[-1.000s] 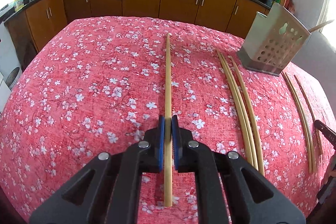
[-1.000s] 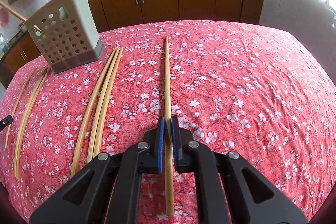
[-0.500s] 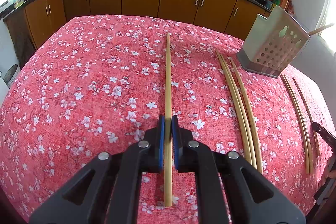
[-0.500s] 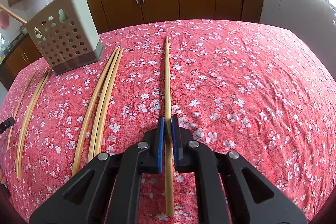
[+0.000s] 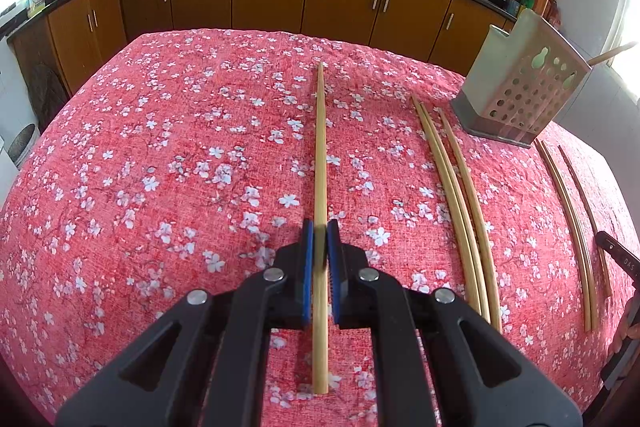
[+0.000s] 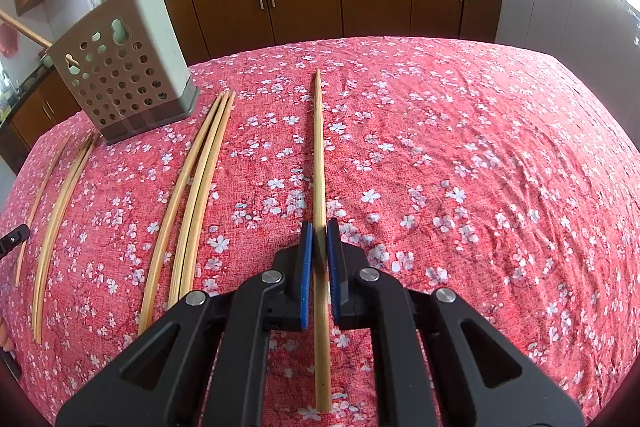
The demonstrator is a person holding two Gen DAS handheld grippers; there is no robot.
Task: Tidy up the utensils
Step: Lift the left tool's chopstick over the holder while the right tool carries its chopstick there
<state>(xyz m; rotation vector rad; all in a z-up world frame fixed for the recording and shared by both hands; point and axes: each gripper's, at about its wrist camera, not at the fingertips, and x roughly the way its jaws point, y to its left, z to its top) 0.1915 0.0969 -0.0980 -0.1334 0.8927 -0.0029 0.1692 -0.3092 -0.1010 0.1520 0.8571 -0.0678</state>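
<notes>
Left tool (image 5: 320, 243) clamps slender bamboo chopstick (image 5: 320, 147); right tool (image 6: 319, 241) clamps another chopstick (image 6: 319, 147); floral cloth (image 6: 480, 167).

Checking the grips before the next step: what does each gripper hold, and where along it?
Each holds one chopstick. The left gripper clamps its chopstick near the thick end; the right gripper clamps its chopstick likewise.
</notes>
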